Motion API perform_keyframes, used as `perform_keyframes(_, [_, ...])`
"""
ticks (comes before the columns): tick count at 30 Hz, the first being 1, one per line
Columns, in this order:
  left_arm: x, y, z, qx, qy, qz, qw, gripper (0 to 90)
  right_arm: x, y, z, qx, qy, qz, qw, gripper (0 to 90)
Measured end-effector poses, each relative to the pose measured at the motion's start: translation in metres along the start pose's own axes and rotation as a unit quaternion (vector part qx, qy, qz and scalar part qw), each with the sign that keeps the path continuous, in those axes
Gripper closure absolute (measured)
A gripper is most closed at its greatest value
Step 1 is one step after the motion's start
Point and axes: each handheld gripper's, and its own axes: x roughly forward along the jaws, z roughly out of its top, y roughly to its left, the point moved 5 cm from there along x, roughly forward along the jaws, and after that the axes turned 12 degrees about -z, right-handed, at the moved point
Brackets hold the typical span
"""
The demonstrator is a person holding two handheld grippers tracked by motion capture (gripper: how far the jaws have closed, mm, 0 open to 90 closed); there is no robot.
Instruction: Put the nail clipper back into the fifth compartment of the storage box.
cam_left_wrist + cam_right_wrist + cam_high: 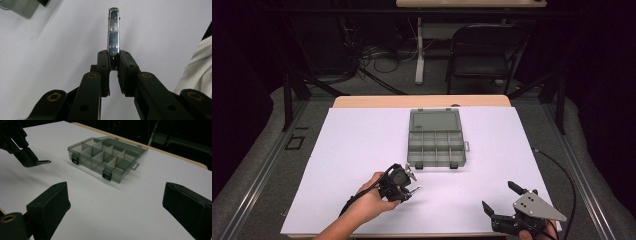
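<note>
Left gripper (404,187), lower centre-left of the high view, held in the person's left hand (374,200). Its jaws are pinched on a shiny metal clip (113,32). In the left gripper view the clip stands straight up from between the two black pads (103,63), its lower end clamped, its free end near the top centre of the frame. White table sheet (50,50) behind it.

In the high view the clip (414,189) pokes out toward the right of the gripper, just below the front edge of the box. In the right gripper view the same gripper (23,155) sits upper left, clip tip (43,162) pointing right, close over the sheet; whether it touches the sheet cannot be told.

Right gripper (502,200), lower right of the high view, jaws spread wide with nothing between them. In its own view the two pads (50,205) stand far apart at the bottom corners.

Grey see-through compartment box (435,142), centre of the table (362,140), lid open and laid back toward the far edge. Dividers visible; the compartments look empty. Two dark latches (107,174) on the near wall.
</note>
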Motion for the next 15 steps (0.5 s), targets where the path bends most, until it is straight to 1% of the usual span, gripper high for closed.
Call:
perform_keyframes(1, [-0.001, 0.000, 0.000, 0.000, -0.003, 0.001, 1.0000, 79.8, 0.000, 0.000, 0.000, 0.000, 0.000, 0.000, 1.0000, 6.4])
perform_keyframes(7, [-0.012, 0.003, 0.003, -0.004, -0.036, 0.004, 0.9993, 79.8, 0.000, 0.000, 0.000, 0.000, -0.001, -0.001, 1.0000, 6.3])
perform_keyframes(12, [-0.024, 0.005, 0.008, -0.010, -0.071, 0.011, 0.9974, 79.8, 0.000, 0.000, 0.000, 0.000, 0.000, 0.000, 1.0000, 6.4])
perform_keyframes(13, [-0.024, 0.005, 0.008, -0.010, -0.071, 0.011, 0.9974, 79.8, 0.000, 0.000, 0.000, 0.000, 0.000, 0.000, 1.0000, 6.4])
perform_keyframes(14, [-0.029, 0.007, 0.009, -0.009, -0.081, 0.014, 0.9966, 79.8, 0.000, 0.000, 0.000, 0.000, 0.000, 0.000, 1.0000, 6.4])
perform_keyframes(15, [-0.031, 0.008, 0.010, -0.011, -0.086, 0.012, 0.9961, 79.8, 0.000, 0.000, 0.000, 0.000, -0.001, -0.001, 1.0000, 6.4])
